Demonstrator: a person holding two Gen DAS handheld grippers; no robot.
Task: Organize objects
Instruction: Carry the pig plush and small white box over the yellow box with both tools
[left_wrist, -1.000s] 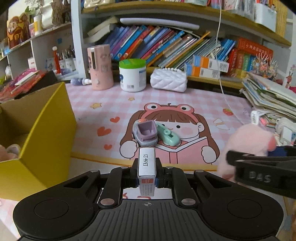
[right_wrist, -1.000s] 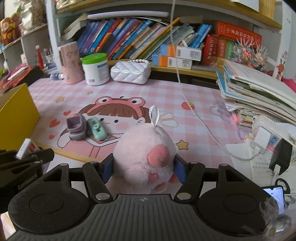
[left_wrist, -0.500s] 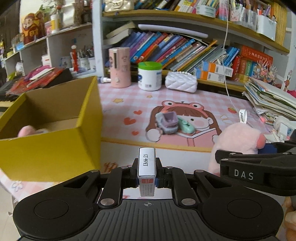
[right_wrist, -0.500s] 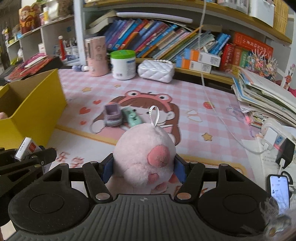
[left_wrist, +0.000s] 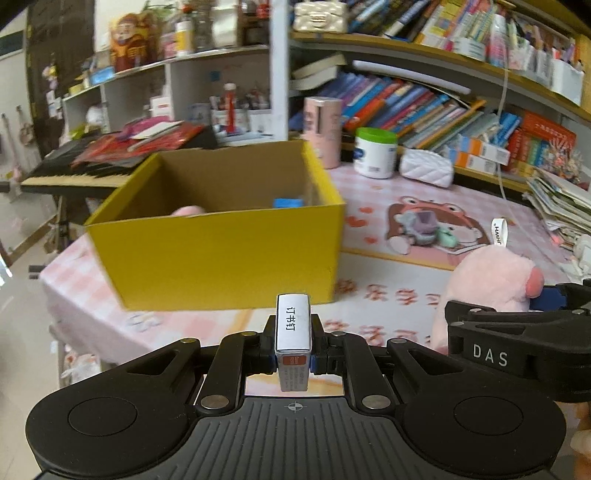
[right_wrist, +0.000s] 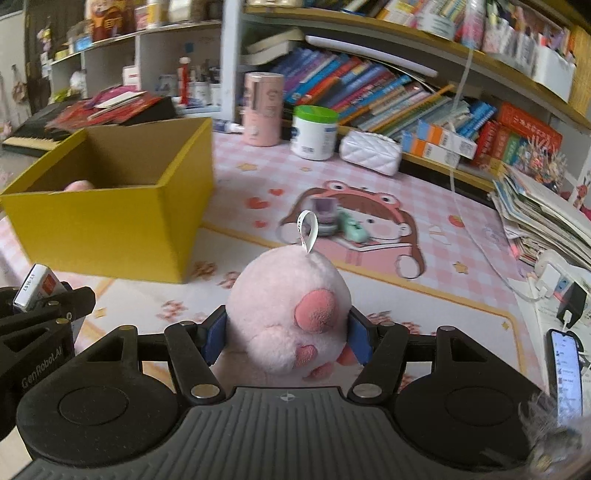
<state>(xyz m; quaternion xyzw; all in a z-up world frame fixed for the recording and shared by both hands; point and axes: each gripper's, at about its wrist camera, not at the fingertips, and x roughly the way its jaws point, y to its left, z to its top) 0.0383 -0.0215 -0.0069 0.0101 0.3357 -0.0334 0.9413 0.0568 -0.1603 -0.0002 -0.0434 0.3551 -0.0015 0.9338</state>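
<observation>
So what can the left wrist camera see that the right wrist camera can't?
Only the left wrist view shows the blue thing inside the yellow box and the print on top of the small staple box.

Only the right wrist view shows the phone and the plush's pink snout.

Both show the yellow box, the pink plush, the two small toys on the mat, the green-lidded jar and the bookshelf.

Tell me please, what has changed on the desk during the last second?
Both grippers swung left toward the yellow box, which now fills the left view. The left gripper stays shut on the small staple box, the right gripper on the pink plush toy. The two small toys on the mat lie unmoved.
</observation>
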